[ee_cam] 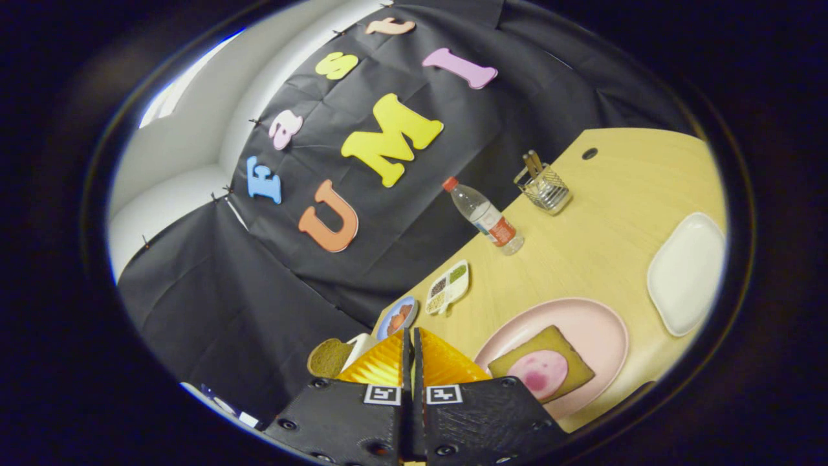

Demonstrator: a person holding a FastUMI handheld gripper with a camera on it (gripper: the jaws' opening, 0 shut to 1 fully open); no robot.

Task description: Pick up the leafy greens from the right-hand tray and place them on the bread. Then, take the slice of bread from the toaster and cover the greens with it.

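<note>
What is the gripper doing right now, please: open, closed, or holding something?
Gripper: shut, fingers together with nothing between them, beside the pink plate holding the bread.

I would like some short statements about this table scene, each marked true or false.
1. The fingers are pressed together with nothing between them. True.
2. A slice of bread lies on the pink plate. True.
3. Leafy greens already cover that bread. False: a round pink slice lies on it.
4. The water bottle has a blue cap. False: the cap is red.
5. The white tray lies beyond the pink plate. True.
</note>
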